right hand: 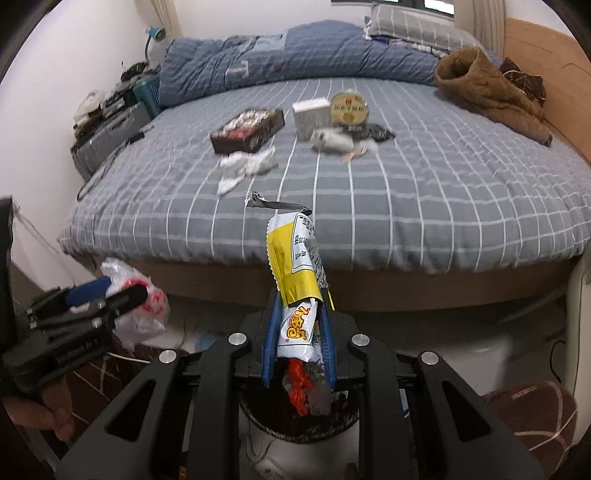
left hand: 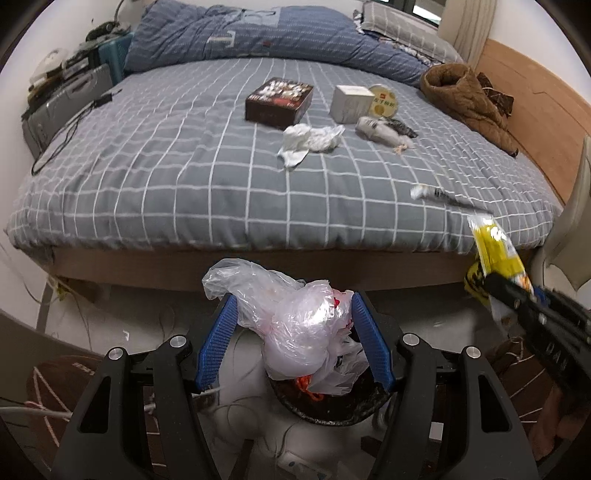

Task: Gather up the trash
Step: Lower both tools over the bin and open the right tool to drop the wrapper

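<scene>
We are holding a crumpled plastic bag [left hand: 295,325] in the left hand-held gripper [left hand: 293,341] and a yellow snack wrapper [right hand: 297,280] in the narrow right hand-held gripper [right hand: 297,325], seemingly above a dark bin [left hand: 328,406], ready to drop both.

Bin [left hand: 325,413] mostly hidden; right gripper [left hand: 517,295] blurred.

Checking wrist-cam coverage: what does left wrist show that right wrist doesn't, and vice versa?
Only the left wrist view: the left gripper end-on, clamped on the crumpled clear plastic bag, and the black cable trailing off the bed's left edge.

Only the right wrist view: the right gripper end-on, shut on the yellow snack wrapper, the blue desk lamp, and fingertips under the left gripper.

Both: the checked bed, dark box, crumpled tissue, brown jacket, dark bin below.
</scene>
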`<state>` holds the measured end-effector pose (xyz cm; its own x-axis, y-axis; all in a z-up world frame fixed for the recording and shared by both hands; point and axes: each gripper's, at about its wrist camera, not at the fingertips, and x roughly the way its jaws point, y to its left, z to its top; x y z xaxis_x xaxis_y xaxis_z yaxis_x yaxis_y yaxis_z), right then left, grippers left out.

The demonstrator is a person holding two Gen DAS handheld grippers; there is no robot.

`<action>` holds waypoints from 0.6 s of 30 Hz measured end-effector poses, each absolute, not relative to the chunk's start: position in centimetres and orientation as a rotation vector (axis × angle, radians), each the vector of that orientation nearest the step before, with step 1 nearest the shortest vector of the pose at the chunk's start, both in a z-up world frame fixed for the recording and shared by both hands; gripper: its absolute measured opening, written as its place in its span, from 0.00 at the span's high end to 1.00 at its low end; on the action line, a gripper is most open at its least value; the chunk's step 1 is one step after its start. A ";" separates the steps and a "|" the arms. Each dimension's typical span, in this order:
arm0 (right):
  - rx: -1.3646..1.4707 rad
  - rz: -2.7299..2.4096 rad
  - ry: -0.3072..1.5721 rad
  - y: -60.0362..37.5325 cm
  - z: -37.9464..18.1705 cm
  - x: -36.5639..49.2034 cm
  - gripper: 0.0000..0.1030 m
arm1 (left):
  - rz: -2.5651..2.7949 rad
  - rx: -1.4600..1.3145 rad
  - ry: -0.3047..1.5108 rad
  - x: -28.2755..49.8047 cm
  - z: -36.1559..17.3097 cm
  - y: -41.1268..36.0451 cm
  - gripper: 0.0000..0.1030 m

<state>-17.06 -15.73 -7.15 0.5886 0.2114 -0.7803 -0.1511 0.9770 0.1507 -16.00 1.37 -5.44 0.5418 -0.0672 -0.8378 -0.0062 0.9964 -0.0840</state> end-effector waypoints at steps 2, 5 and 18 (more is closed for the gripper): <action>0.062 0.215 0.937 -15.3 -8.2 -17.1 0.81 | -0.033 -0.086 1.002 -15.9 -6.2 1.7 0.39; 0.057 0.213 0.984 -15.1 -10.8 -16.7 0.81 | -0.037 -0.080 1.016 -15.5 -8.1 1.9 0.39; 0.039 0.247 1.171 -13.6 -20.1 -12.6 0.81 | -0.043 -0.060 1.155 -10.7 -16.6 2.3 0.39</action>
